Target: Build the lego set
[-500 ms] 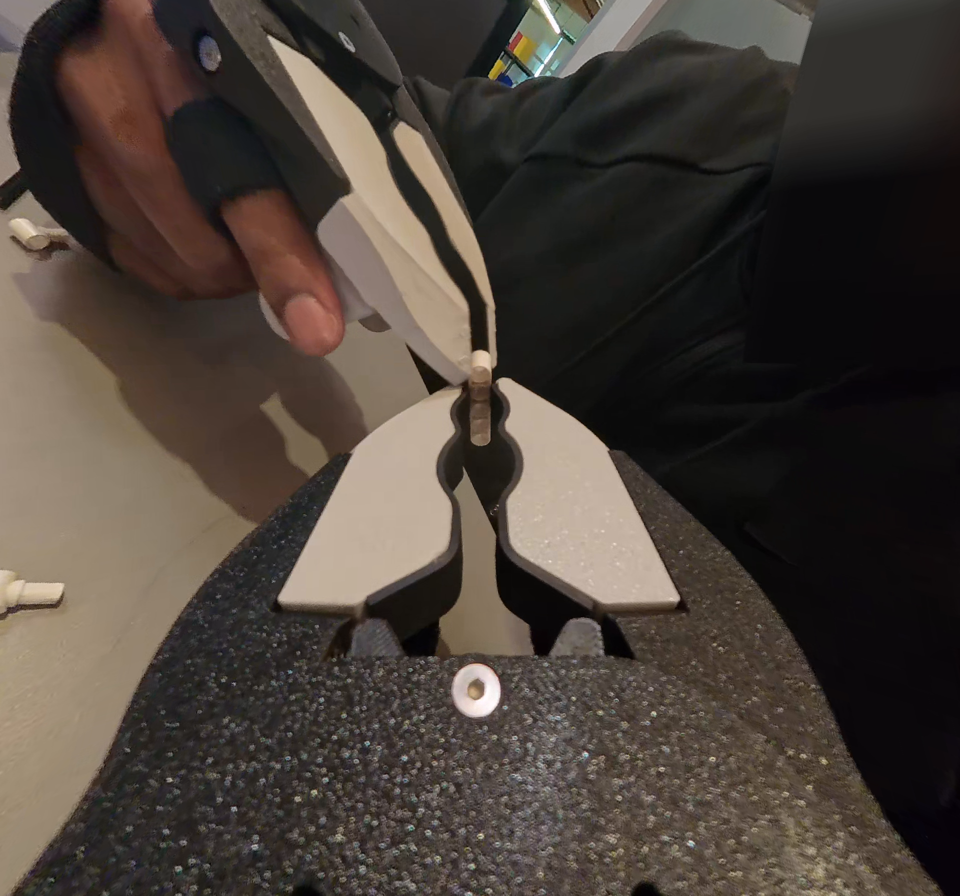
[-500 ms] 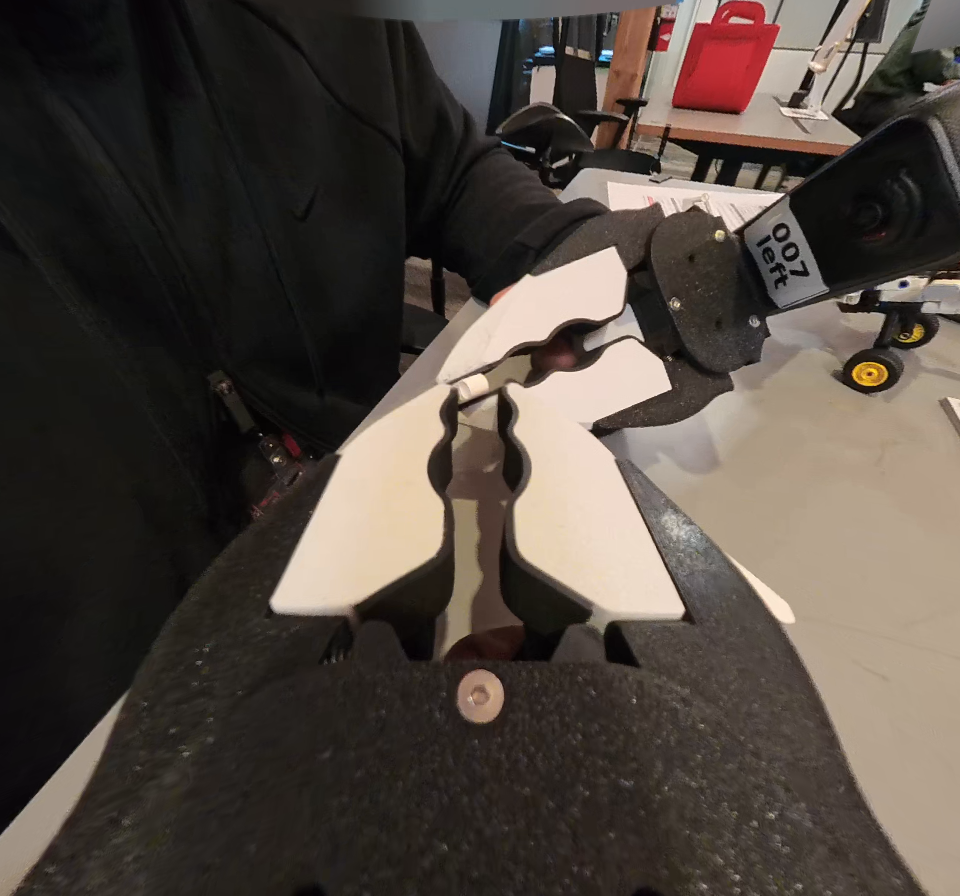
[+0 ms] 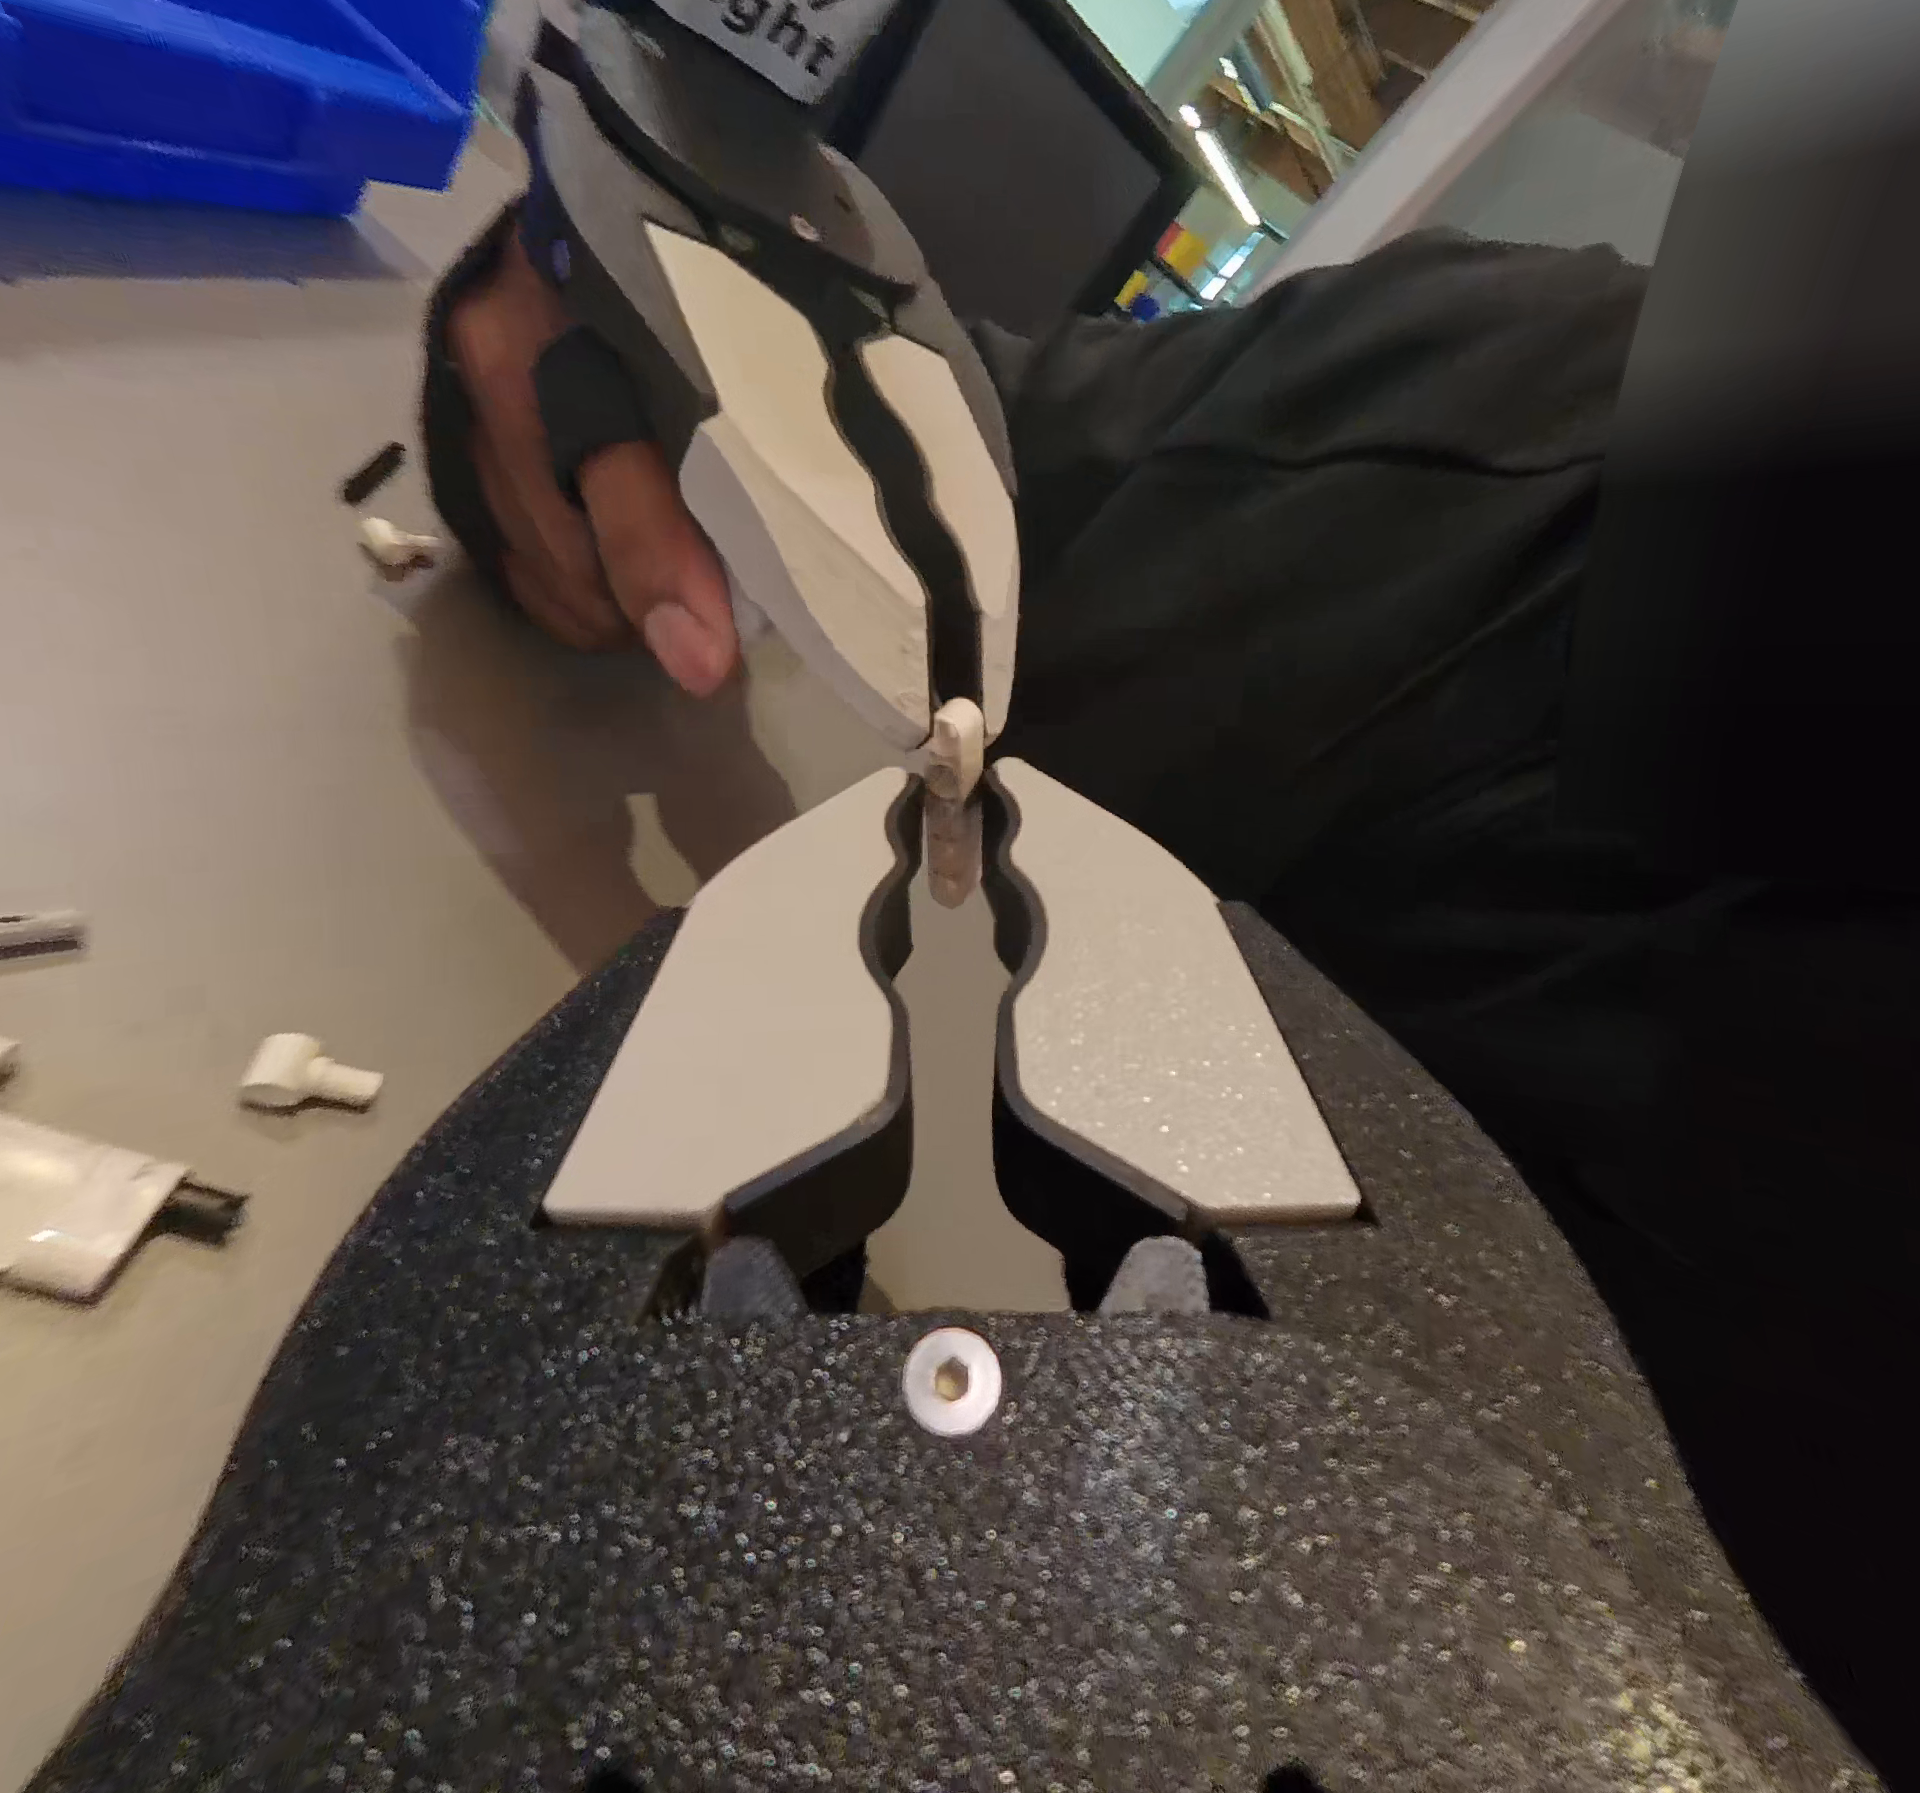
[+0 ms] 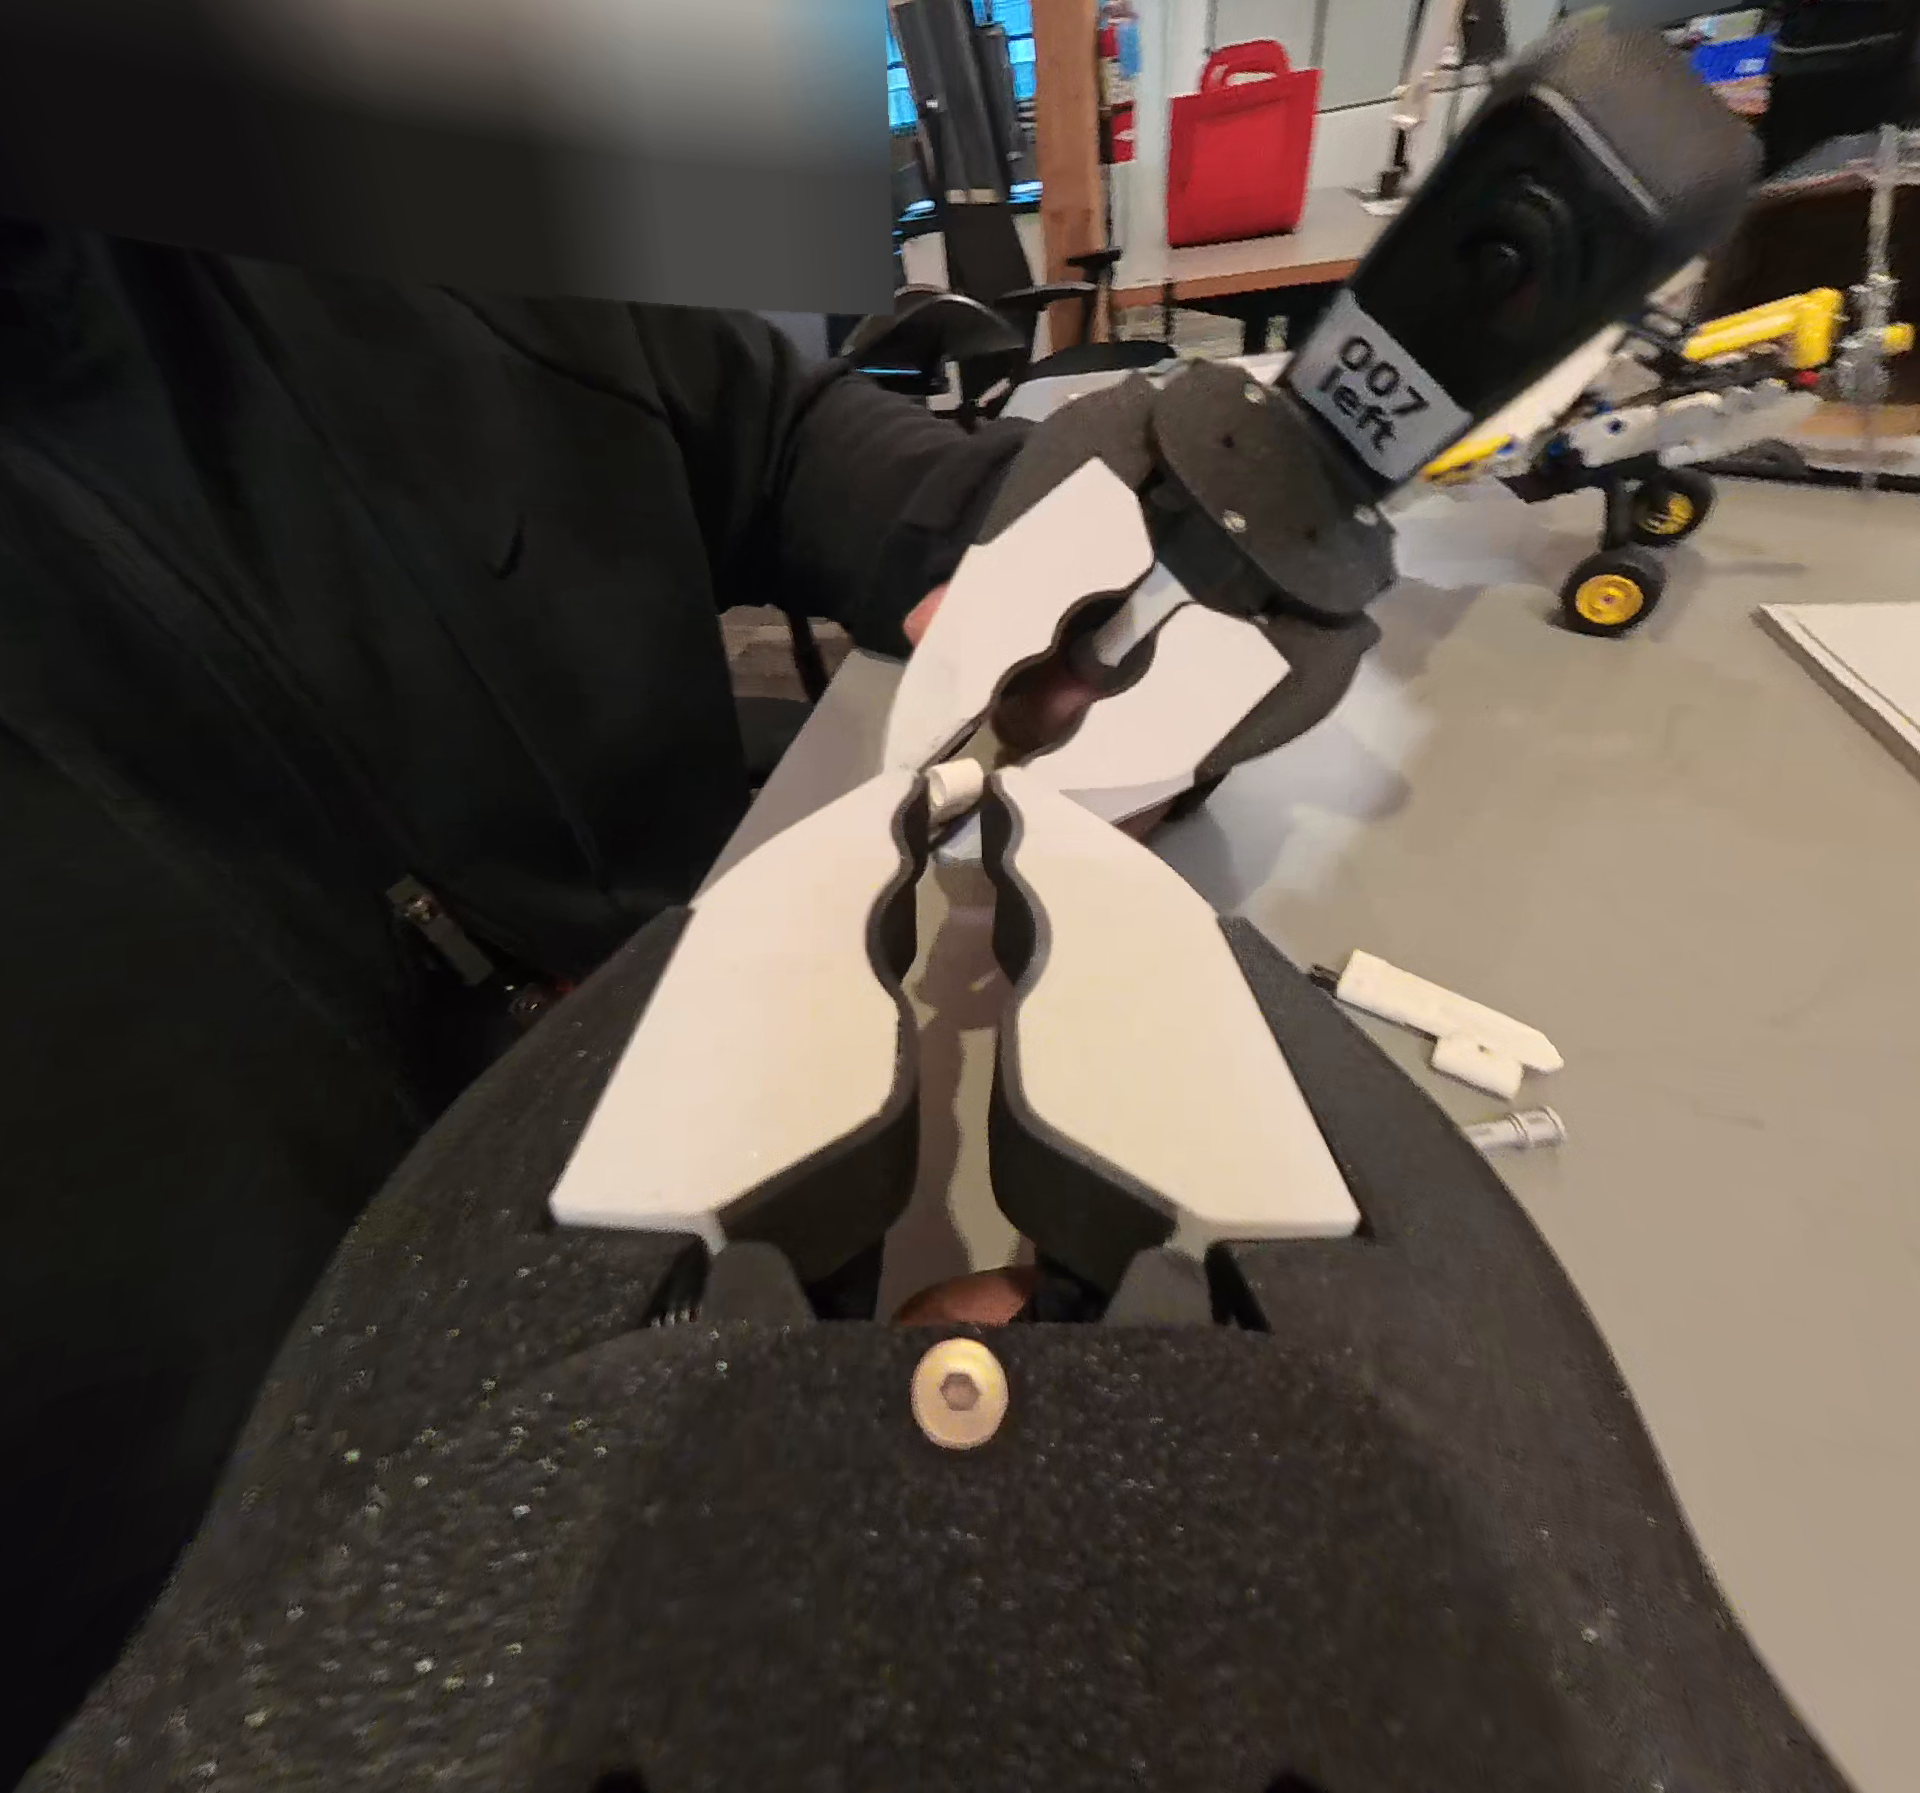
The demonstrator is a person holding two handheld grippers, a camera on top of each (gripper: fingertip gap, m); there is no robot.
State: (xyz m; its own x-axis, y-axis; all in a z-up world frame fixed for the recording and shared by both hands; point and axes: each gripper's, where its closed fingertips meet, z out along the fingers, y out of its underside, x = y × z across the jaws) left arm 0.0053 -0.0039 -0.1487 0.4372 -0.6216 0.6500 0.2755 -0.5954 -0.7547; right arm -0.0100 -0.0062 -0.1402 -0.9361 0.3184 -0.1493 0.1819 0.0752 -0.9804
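My two grippers meet tip to tip above the grey table (image 4: 1558,808). A small white peg (image 3: 954,813) with a thicker head spans both. My right gripper (image 4: 951,793) is shut on the peg's white head (image 4: 951,787); the left wrist view shows its tips (image 3: 961,720) clamped there too. My left gripper (image 3: 951,808) is open, and the peg's shaft stands between its pads with a slim gap beside it. The right wrist view shows the left gripper (image 4: 961,756) with its tips slightly parted.
Blue bins (image 3: 208,81) stand at the back left. White T-shaped pegs (image 3: 307,1083) and a white pouch (image 3: 73,1224) lie on the table. White parts (image 4: 1444,1016), a small metal cylinder (image 4: 1517,1130) and a yellow-wheeled model (image 4: 1621,590) lie to the right. The person's black jacket (image 4: 364,600) is close behind. My two grippers' fingertips are within a few centimetres of each other.
My right gripper's jaws have closed onto the peg's head. My left gripper's jaws have widened a little around the shaft. Both grippers have shifted together over the table.
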